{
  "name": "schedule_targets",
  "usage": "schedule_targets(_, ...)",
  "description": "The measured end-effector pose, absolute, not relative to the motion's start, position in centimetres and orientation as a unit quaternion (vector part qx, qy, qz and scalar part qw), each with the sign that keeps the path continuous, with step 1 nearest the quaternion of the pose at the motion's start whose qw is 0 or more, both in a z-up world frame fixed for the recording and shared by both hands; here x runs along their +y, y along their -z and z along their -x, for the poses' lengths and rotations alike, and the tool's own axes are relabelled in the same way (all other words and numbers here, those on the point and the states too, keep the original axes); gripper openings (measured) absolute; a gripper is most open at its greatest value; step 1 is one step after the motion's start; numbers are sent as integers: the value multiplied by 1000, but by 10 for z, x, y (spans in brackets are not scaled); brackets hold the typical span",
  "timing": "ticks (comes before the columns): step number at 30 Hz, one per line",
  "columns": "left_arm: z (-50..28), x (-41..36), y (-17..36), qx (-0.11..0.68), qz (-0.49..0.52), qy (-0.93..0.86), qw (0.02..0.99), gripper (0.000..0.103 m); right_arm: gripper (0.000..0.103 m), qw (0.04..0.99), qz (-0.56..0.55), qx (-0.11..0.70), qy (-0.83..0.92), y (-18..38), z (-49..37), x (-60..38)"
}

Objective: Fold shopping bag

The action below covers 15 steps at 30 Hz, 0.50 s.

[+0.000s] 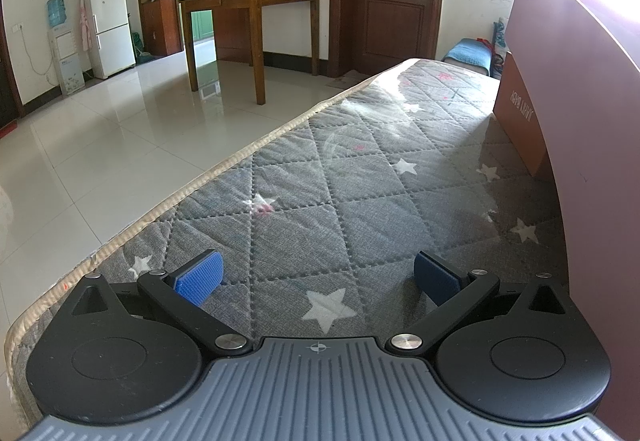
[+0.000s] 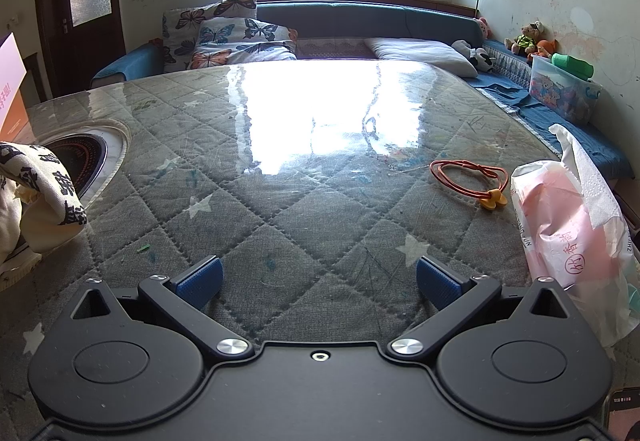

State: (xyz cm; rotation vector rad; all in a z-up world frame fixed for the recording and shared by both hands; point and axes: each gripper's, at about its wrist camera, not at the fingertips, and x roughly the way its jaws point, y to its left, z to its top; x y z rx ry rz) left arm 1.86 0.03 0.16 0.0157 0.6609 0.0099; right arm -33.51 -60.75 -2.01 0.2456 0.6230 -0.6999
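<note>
A cream cloth shopping bag with black printed characters lies crumpled at the left edge of the right wrist view, partly cut off by the frame. My right gripper is open over the quilted grey table cover, well to the right of the bag, with nothing between its blue pads. My left gripper is also open and holds nothing, low over the same star-patterned cover. The bag does not appear in the left wrist view.
A maroon cardboard box stands at the right of the left gripper. The table edge drops to a tiled floor on the left. A round hob, a red cord and a pink tissue pack lie on the table.
</note>
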Motion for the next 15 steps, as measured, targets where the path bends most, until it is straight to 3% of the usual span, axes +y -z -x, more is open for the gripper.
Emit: schedule_targets(15,-19,0,-1,325,-7,-5,946,103,103,885,-118,299,336,21,335,-607)
